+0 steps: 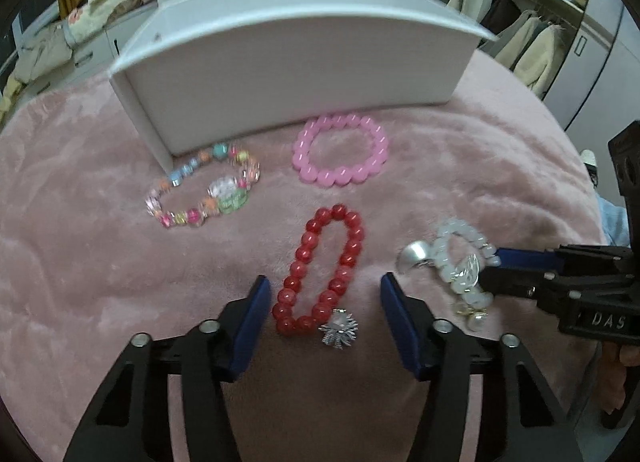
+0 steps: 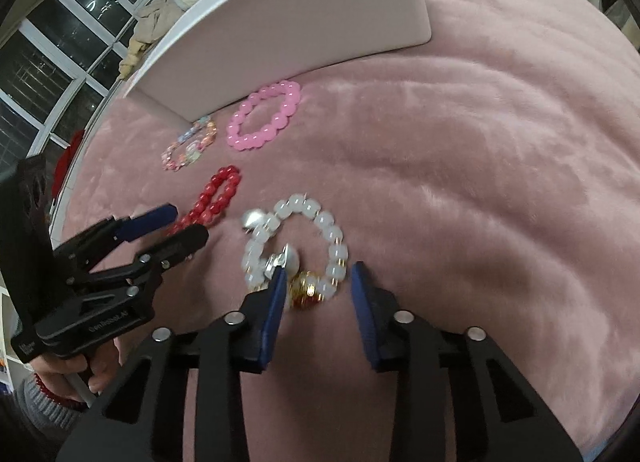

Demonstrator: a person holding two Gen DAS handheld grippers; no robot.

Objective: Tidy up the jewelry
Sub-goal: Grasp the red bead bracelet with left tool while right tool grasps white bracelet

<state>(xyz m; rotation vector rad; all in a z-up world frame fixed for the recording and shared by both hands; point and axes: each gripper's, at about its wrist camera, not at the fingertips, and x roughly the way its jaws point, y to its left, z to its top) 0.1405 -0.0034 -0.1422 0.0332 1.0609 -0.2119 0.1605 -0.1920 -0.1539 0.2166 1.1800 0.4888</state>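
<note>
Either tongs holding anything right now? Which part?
Nothing held. Left tongs straddle the red bracelet's charm end, right tongs the white bracelet's gold-bead end; pads not pressing.

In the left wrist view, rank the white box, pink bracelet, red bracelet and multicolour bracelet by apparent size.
1. White box, clearly largest.
2. Red bracelet, multicolour bracelet and pink bracelet: too alike to rank, and the red one lies nearest the camera.
</note>
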